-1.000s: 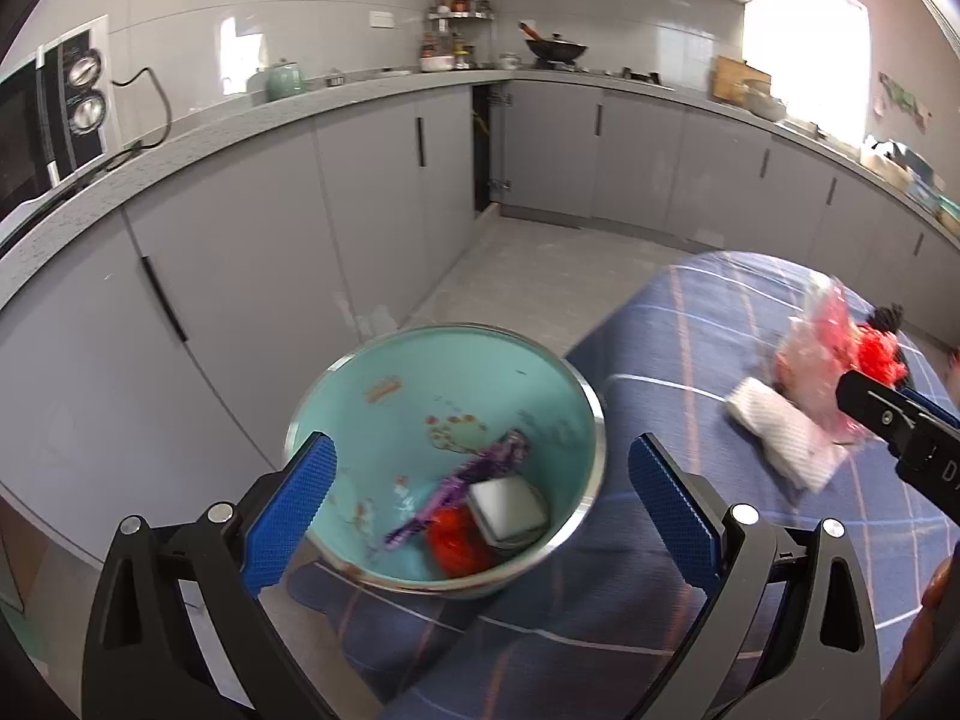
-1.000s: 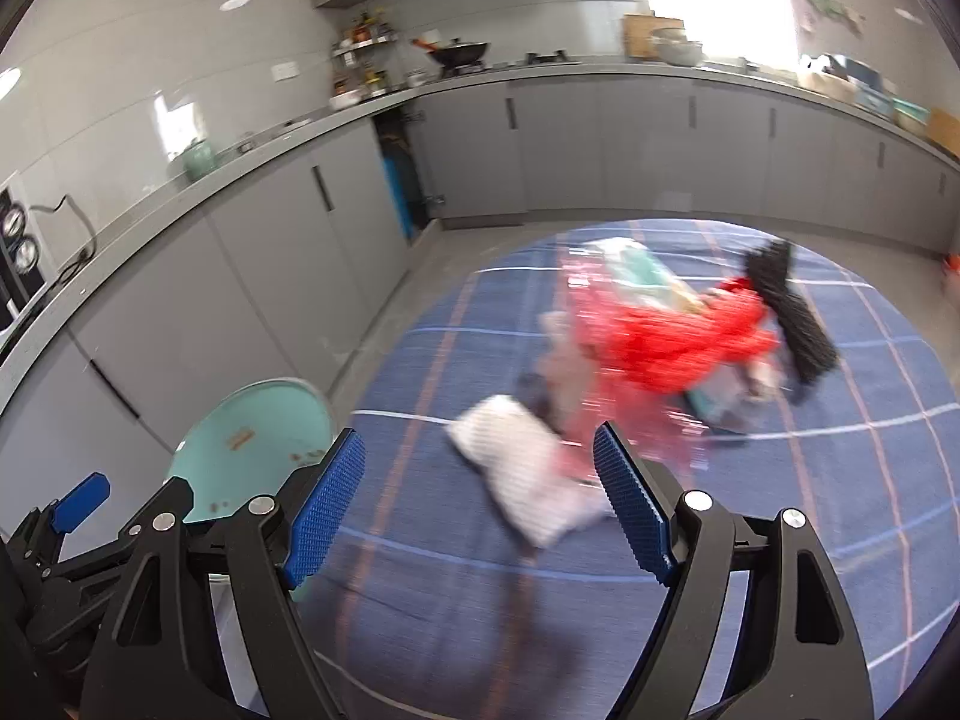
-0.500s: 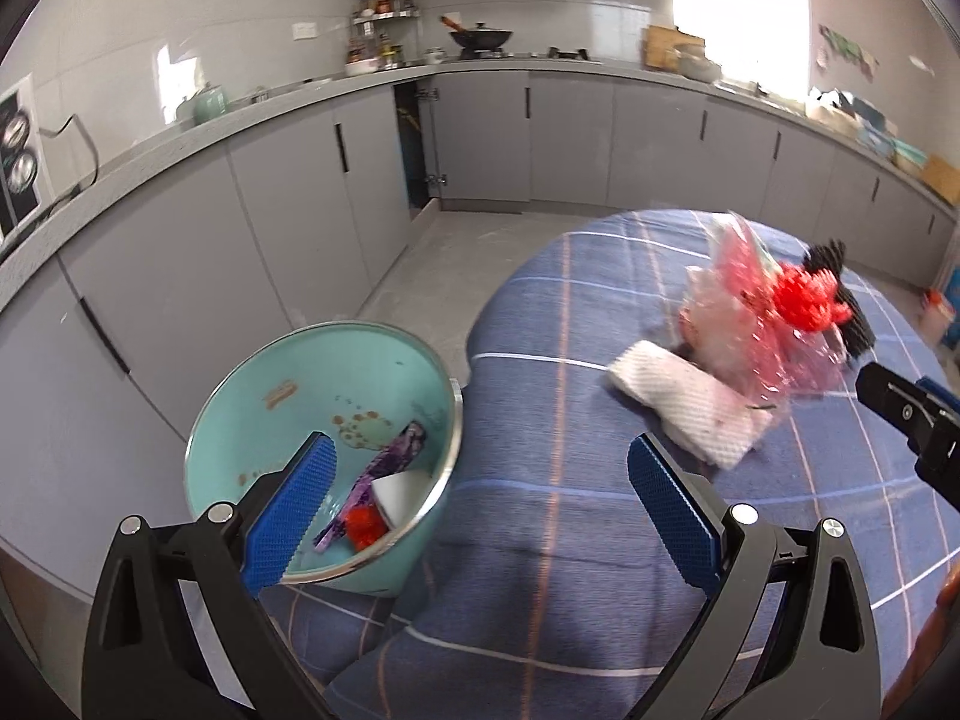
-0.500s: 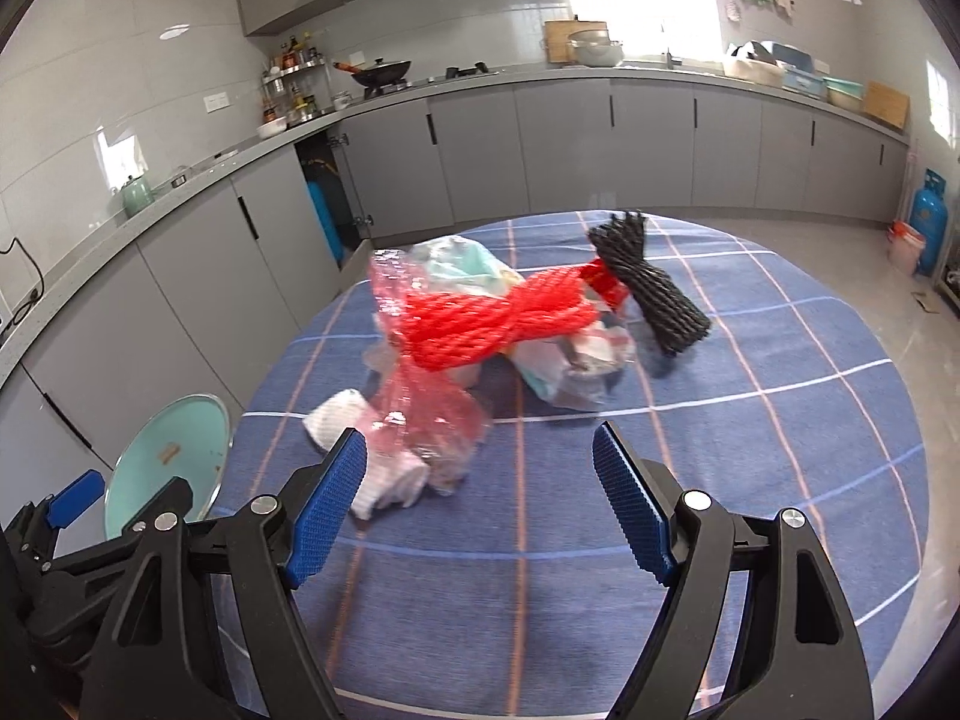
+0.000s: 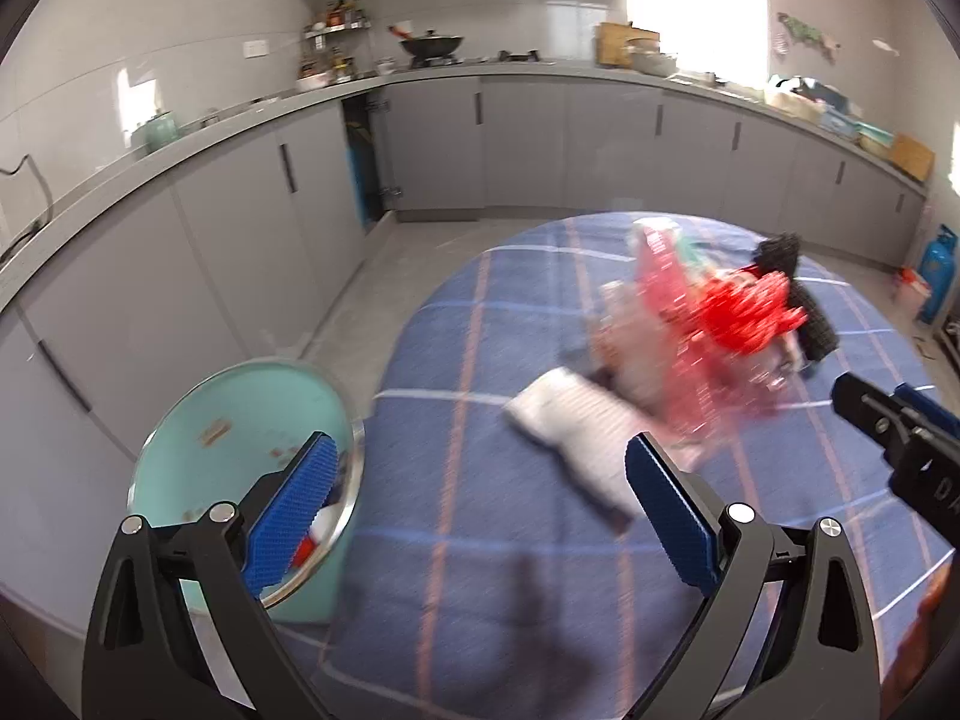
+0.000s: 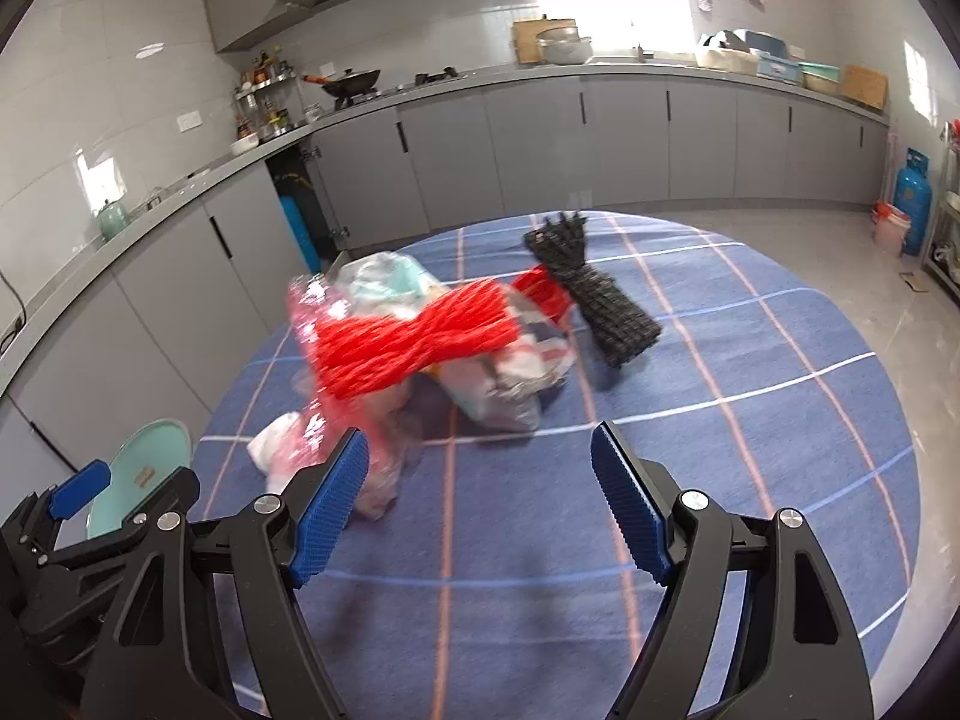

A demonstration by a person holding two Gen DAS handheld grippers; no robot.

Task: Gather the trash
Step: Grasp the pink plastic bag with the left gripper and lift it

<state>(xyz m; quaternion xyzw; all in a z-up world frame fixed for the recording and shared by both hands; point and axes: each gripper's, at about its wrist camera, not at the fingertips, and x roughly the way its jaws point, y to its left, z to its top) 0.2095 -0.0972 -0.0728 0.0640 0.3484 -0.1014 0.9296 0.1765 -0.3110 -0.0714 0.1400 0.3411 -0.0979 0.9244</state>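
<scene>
Both grippers up over the round worktop with its blue checked cloth, and both empty: the left gripper has its fingers spread wide with nothing between them, the right gripper the same, ready to take something. The trash sits heaped near the middle of the worktop: a red mesh net draped across crumpled clear plastic bags, a pinkish bag at the near-left side, and a black mesh net lying just beside the heap on the far right. A white wad of paper lies at the pile's near edge, closest to the left gripper. Off the worktop's left rim stands the teal bin, mouth open and low beside the edge, so scraps can go straight over; a few bits show inside. My read: the right gripper is lining up on the heap for the next pick
</scene>
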